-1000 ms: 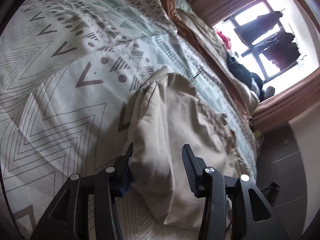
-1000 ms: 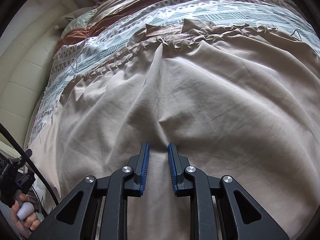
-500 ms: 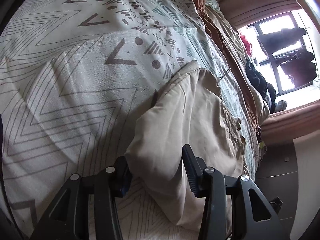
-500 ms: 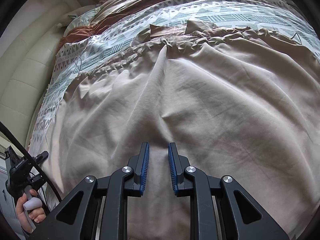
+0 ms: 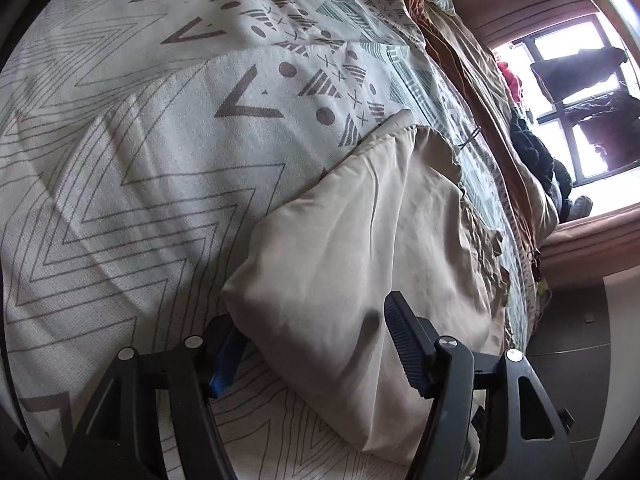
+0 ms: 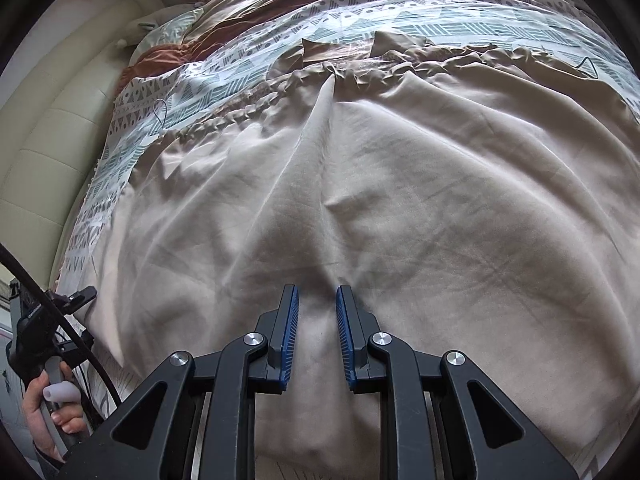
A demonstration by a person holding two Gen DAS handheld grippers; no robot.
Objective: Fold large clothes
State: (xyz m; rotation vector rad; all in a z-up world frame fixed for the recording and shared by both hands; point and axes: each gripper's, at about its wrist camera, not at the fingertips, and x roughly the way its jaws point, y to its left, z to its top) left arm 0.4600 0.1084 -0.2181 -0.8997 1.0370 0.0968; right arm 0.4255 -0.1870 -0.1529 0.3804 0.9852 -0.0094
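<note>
A large beige garment (image 6: 380,208) with a gathered waistband lies spread over the patterned bedspread (image 6: 360,12). In the left wrist view its left corner (image 5: 360,248) bulges up between the fingers of my left gripper (image 5: 312,332), which is open and straddles the fabric edge. In the right wrist view my right gripper (image 6: 317,312) has its jaws close together with a narrow gap, and a raised crease of the beige fabric runs into that gap. I cannot tell whether it pinches the cloth. The left gripper (image 6: 76,298) also shows at the garment's left edge, held by a hand.
The bedspread (image 5: 140,160) covers the bed to the left of the garment. A padded cream headboard (image 6: 48,152) is at the left. A brown blanket (image 6: 280,12) lies beyond. A window (image 5: 568,92) with hanging clothes and dark floor (image 5: 572,320) are on the right.
The left gripper has moved closer onto the garment's corner, so the fabric now fills more of the space between its fingers. The right gripper has held still on the crease.
</note>
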